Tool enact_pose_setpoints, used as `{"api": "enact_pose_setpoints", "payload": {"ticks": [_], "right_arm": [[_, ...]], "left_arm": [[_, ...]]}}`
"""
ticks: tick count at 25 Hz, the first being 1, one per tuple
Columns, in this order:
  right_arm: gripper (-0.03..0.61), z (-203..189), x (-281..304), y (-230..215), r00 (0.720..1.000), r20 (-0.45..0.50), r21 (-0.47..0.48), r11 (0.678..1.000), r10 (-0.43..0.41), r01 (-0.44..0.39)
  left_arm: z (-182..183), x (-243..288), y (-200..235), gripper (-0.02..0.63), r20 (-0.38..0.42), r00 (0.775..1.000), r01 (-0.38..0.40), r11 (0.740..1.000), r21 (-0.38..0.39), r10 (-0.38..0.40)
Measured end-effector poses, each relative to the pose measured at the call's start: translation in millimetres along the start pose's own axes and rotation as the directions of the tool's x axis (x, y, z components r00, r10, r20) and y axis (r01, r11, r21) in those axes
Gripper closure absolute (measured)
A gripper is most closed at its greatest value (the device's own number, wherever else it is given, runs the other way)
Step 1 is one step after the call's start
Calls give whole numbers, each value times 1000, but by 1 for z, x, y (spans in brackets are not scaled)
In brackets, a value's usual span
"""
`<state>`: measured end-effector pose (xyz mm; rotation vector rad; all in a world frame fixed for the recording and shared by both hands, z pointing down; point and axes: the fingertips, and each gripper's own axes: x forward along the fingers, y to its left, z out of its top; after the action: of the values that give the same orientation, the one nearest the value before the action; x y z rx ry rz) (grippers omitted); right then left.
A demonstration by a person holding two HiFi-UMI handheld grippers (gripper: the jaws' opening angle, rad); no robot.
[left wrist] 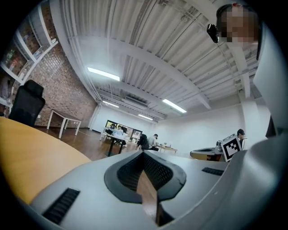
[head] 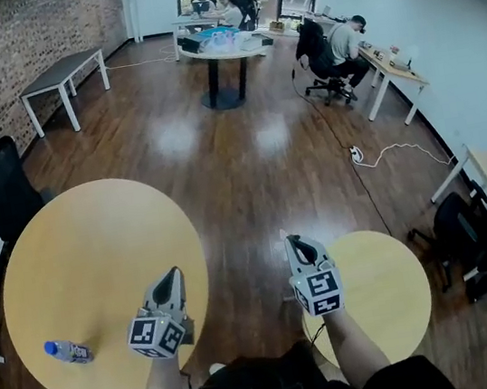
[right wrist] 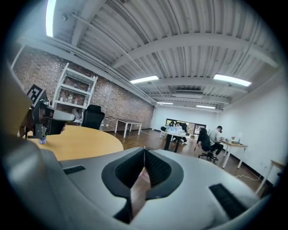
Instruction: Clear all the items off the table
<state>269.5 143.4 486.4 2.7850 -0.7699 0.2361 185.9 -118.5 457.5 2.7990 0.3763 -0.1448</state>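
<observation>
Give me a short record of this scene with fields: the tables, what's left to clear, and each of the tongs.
big table: round, yellow, on the left
small table: round, yellow, on the right
bottle: on the big table, near its left edge
left tongs: shut, empty, over the big table's right side
right tongs: shut, empty, at the small table's left edge
task: not done, bottle not yet picked up
</observation>
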Motion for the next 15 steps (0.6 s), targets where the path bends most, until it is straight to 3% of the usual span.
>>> {"api": "enact_pose_setpoints", "payload": {"ticks": [3, 6, 9, 13, 15], "right_arm": [[575, -13, -54, -56, 993, -7, 36, 992, -118, 118], [575, -36, -126, -124, 963, -27, 129, 954, -270, 271], [575, -59, -189, -175, 914, -68, 173, 898, -399, 405], [575, -92, -261, -216, 851, -123, 187, 830, -511, 526], [575, -103, -295, -234, 809, -138, 224, 777, -572, 588]], "left_arm": [[-24, 28, -47, 615, -33, 997, 70, 997, -43, -72], [-50, 55, -115, 615, -73, 978, 193, 979, -67, -198], [-68, 80, -182, 615, -102, 942, 311, 946, -93, -319], [-94, 104, -255, 615, -134, 887, 426, 895, -134, -442], [-107, 117, -287, 615, -156, 854, 476, 867, -149, -496]]}}
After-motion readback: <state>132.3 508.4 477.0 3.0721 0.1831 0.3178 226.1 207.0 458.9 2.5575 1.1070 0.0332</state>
